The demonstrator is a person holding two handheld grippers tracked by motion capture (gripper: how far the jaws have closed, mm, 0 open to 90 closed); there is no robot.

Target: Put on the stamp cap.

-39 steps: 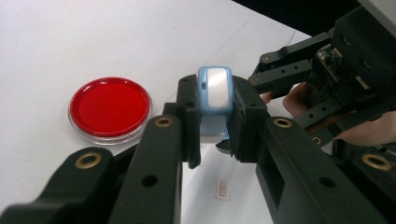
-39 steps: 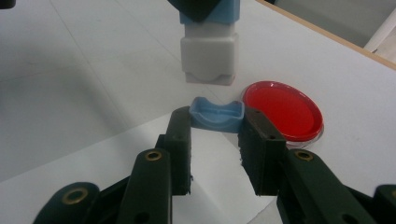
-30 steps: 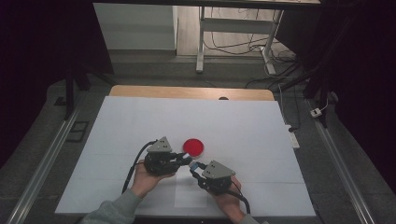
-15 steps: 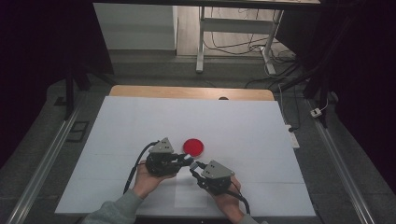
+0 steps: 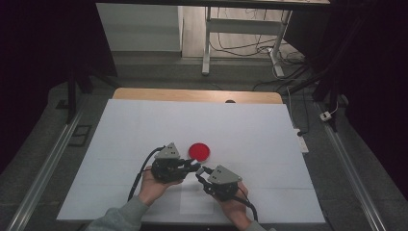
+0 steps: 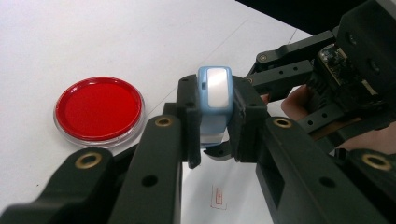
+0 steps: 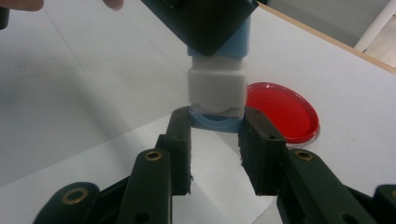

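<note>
Left gripper view gives us the clearest look at the small blue-and-white block (image 6: 214, 105): it stands upright, clamped between the pads of our left gripper (image 6: 214, 123), its pale top face toward the camera. In the right gripper view the same block (image 7: 216, 86) hangs down from above, and our right gripper (image 7: 215, 140) pinches its blue lower end, so both tools are closed on one thing, held just above the white table (image 5: 269, 139). Against the frames from a second and half a second ago, nothing has shifted: both hands sit where they were and neither grip has loosened. We read that as a pause in a two-handed pull or twist, perhaps to part the blue cap from the white body. Just beside it lies the red dish (image 5: 198, 151), flat on the table and untouched.
</note>
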